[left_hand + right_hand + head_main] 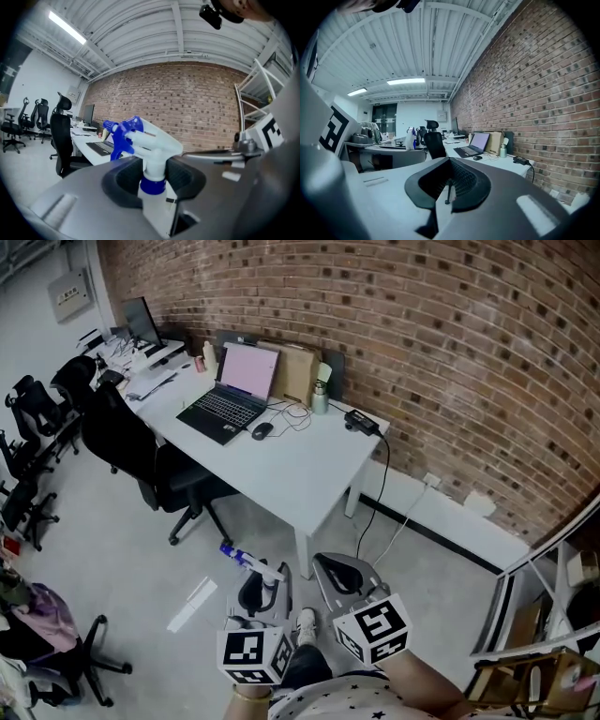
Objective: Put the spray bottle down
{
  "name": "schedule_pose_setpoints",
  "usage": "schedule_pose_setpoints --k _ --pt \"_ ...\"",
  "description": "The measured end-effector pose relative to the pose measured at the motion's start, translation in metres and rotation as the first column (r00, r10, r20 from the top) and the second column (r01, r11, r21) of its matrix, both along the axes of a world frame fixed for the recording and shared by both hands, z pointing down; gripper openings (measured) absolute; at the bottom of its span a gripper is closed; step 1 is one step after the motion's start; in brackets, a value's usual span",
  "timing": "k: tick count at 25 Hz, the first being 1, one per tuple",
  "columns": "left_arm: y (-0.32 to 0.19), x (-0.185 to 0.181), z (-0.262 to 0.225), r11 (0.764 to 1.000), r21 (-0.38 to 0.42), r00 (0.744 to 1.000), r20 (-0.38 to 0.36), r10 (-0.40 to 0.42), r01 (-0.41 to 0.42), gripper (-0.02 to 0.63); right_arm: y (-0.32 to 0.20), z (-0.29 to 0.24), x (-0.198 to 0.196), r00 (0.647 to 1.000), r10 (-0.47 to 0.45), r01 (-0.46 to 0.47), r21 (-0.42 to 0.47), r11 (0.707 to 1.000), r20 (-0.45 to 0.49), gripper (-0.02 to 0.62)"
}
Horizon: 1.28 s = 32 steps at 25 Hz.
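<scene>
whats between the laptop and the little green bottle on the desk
A loose loop of cable on the desk, as the head view shows. The mouse lies beside the laptop, nearer the camera.

Left claw [261, 594] on spray bottle [246, 562]

White rectangular tabletop [302, 474] bearing an open black laptop [225, 409], a black oval mouse [262, 430] and a pale green bottle [320, 398].

White table [300, 465] had an open laptop [230, 390], mouse [262, 430] at its 4 o'clock, black chair [141, 451] around 8 o'clock.
</scene>
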<state>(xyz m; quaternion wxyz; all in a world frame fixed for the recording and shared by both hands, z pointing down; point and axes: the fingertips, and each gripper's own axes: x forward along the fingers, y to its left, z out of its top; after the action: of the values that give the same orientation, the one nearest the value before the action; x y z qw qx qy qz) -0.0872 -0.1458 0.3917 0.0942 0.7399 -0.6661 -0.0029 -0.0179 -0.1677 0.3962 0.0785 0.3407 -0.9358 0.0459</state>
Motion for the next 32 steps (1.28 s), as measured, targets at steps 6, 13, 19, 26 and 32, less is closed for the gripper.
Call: schedule_pose_setpoints --k 6,13,19,26,32 --pt "-0.099 -0.027 -0.003 0.999 0.016 0.999 -0.001 0.051 -0.051 0.135 -0.093 -0.004 -0.027 0.999 0.04 -0.039 0.011 0.999 -0.022 -0.003" --pt "-0.21 -0.041 -0.001 0.991 0.028 0.992 0.005 0.127 -0.127 0.135 -0.202 0.0 -0.047 0.992 0.116 -0.115 0.025 0.993 -0.045 -0.003" --pt "-0.285 -0.055 0.008 0.989 0.038 0.989 -0.021 0.146 -0.145 0.135 -0.279 0.007 -0.055 0.984 0.174 -0.174 0.02 0.985 -0.037 -0.003" --pt "-0.344 -0.062 0.025 0.986 0.04 0.987 0.01 0.159 -0.159 0.135 -0.33 0.028 -0.059 0.978 0.204 -0.205 -0.022 0.978 -0.037 -0.003" --pt "-0.362 -0.058 0.026 0.979 0.063 0.98 0.033 0.194 -0.196 0.135 -0.346 0.04 -0.062 0.977 0.21 -0.211 -0.048 0.976 -0.033 -0.003"
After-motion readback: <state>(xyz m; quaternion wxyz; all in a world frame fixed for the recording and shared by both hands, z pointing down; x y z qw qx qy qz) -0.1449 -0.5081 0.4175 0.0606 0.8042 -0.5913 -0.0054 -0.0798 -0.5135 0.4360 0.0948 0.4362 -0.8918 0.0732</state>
